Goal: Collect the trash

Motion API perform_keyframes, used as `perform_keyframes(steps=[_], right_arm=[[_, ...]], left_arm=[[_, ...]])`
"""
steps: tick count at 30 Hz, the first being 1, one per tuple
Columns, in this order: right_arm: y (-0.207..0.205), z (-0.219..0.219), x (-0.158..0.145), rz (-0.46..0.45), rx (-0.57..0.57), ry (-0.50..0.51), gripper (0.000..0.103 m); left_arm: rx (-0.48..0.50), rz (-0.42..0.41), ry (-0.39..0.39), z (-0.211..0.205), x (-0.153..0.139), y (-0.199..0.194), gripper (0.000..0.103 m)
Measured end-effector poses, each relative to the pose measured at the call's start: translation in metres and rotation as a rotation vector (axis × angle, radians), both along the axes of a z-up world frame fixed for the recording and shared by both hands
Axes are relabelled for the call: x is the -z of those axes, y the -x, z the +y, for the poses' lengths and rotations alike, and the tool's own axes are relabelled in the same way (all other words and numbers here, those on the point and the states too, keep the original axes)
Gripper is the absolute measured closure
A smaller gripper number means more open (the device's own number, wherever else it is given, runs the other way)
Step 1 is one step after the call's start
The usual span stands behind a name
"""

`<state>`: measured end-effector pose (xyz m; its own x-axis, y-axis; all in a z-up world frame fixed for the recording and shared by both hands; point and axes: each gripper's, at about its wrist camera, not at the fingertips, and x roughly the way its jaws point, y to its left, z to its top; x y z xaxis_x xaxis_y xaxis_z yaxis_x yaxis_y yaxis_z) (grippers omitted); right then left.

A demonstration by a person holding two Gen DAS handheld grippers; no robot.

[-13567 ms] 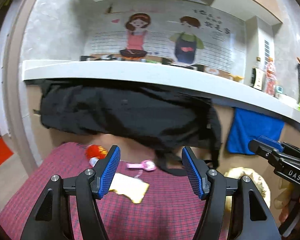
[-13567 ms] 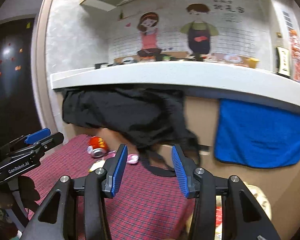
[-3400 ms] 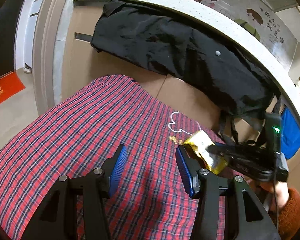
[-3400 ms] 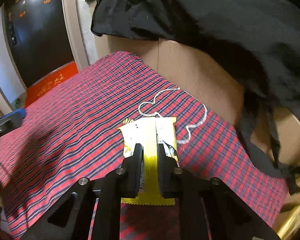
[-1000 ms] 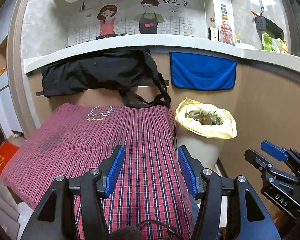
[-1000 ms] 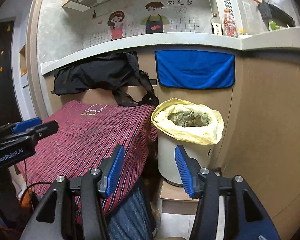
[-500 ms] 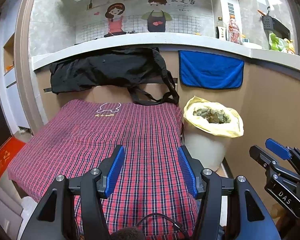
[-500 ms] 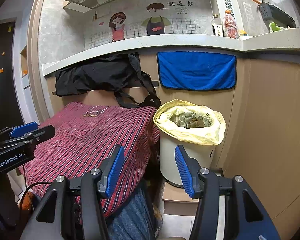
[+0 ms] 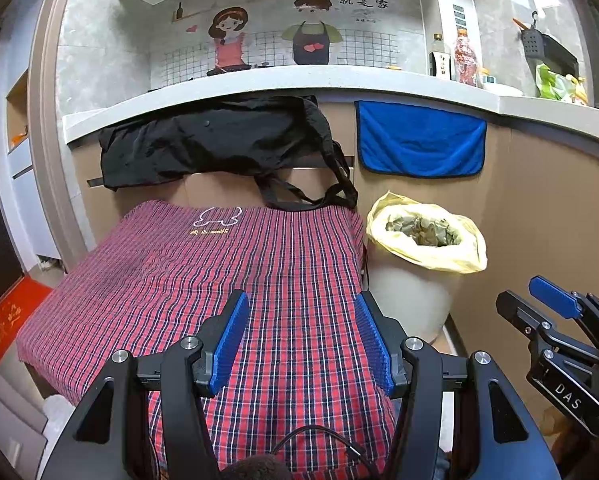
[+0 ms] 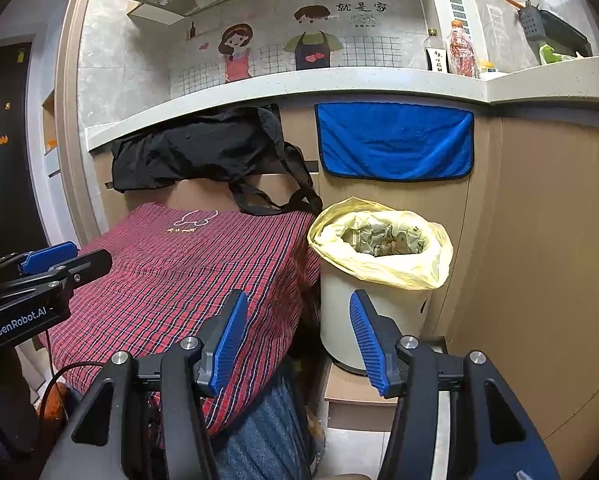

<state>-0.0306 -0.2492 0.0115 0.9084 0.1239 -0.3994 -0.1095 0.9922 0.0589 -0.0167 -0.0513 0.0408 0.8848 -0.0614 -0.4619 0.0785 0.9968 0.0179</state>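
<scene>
A white trash bin (image 9: 409, 300) with a yellow liner (image 9: 427, 258) stands right of the table; crumpled wrappers (image 9: 419, 232) fill it. It also shows in the right wrist view (image 10: 339, 320) with its liner (image 10: 383, 266). My left gripper (image 9: 301, 340) is open and empty over the near edge of the red plaid tablecloth (image 9: 179, 264). My right gripper (image 10: 295, 338) is open and empty, held low between the table edge and the bin. No trash shows on the tablecloth (image 10: 171, 264).
A black bag (image 9: 219, 140) hangs from the white counter (image 9: 259, 86) behind the table. A blue towel (image 9: 419, 142) hangs above the bin. A brown cabinet wall (image 10: 539, 240) is at the right. Bottles (image 9: 455, 58) stand on the counter.
Both views shifted slightly; the table and bin sit a little farther right and nearer. Both grippers stay open and empty. The yellow wrapper held 3.4 s ago is gone from the right gripper.
</scene>
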Motion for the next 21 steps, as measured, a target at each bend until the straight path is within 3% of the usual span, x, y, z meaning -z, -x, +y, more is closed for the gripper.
perform_keyframes(steps=[21], right_arm=[[-0.0012,-0.0006,0.0008,-0.004,0.002,0.003,0.052]], left_arm=[[0.001,-0.009,-0.002,0.0014,-0.0005,-0.0008,0.047]])
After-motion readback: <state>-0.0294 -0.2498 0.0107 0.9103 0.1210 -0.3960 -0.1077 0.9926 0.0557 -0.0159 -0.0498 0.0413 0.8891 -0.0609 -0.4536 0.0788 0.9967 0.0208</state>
